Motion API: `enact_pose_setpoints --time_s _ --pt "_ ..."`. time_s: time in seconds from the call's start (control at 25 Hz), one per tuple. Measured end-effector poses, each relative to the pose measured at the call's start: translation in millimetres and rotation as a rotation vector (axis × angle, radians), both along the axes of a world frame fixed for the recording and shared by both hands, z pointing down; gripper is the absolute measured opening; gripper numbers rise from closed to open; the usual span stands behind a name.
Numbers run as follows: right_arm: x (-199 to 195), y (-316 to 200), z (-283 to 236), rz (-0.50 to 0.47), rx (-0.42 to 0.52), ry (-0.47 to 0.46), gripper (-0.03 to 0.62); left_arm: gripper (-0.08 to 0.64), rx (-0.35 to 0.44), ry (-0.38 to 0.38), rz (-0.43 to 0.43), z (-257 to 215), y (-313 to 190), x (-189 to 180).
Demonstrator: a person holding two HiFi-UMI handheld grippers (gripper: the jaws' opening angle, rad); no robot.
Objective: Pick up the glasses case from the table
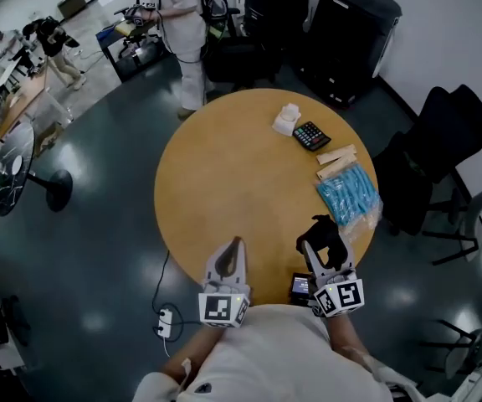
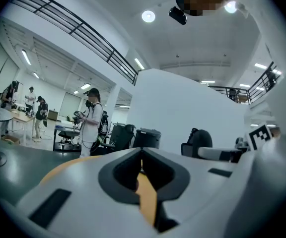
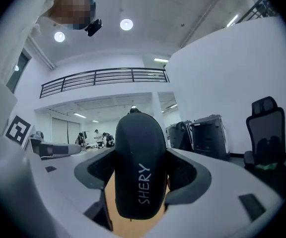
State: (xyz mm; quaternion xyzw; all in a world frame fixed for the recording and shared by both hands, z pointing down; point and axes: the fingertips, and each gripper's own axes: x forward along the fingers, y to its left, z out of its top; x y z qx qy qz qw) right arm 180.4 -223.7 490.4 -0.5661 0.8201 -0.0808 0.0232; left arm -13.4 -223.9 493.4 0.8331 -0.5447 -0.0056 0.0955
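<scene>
A black glasses case (image 3: 139,167) with "SHERY" printed on it stands between the jaws of my right gripper (image 3: 140,175), which is shut on it. In the head view the glasses case (image 1: 323,237) is held over the near right part of the round wooden table (image 1: 233,182), in my right gripper (image 1: 325,249). My left gripper (image 1: 233,254) is over the table's near edge, shut with nothing in it. In the left gripper view its jaws meet at my left gripper (image 2: 141,170), with only the table top showing through a thin gap.
On the table's far right lie a calculator (image 1: 311,135), a white object (image 1: 286,120), wooden pieces (image 1: 336,156) and a blue packet (image 1: 349,193). A small black device (image 1: 300,286) lies at the near edge. Black chairs (image 1: 442,141) stand to the right, and a person (image 1: 184,23) behind the table.
</scene>
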Motion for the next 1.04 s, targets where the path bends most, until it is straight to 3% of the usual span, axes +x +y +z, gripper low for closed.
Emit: enact_pose_setpoints --time_s 1.04 --pt "-12.7 6.6 -5.3 -0.063 0.017 0.025 0.315 0.012 -0.009 -0.001 0.0 -2.0 7.2 8.8"
